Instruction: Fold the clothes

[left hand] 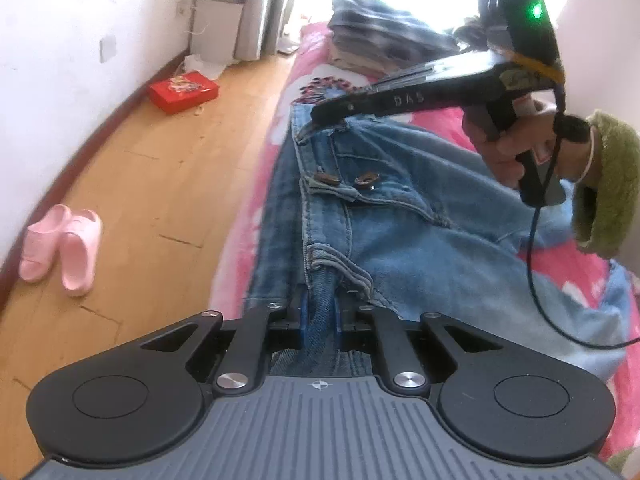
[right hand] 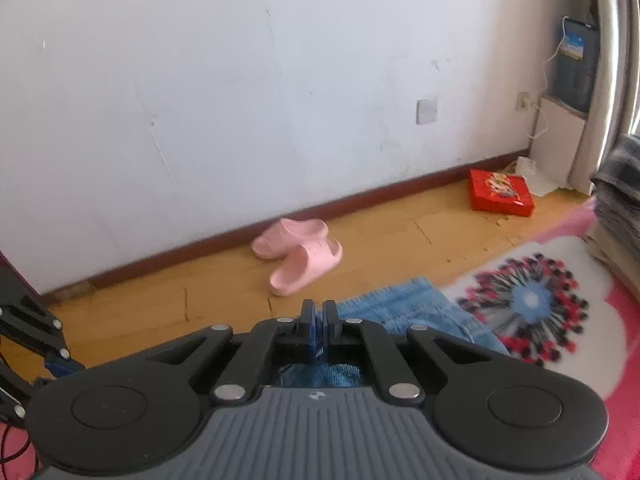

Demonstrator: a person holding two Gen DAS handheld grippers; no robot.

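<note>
While the blue jeans (left hand: pixel 400 216) are spread on the pink bed cover (left hand: pixel 560 264), their waistband is pinched tight by the left gripper (left hand: pixel 319 320). Denim is also squeezed between the closed fingers of the right gripper (right hand: pixel 319 332).

Your left tongs (left hand: pixel 319 322) are pinched tight, blue pads pressed on a fold of denim between them. Your right tongs (right hand: pixel 319 330) are clamped just as narrowly on denim. In the left wrist view, your right hand (left hand: pixel 516 148) wraps the pistol handle of the right tool, green fuzzy cuff at the wrist, tool reaching leftward.
</note>
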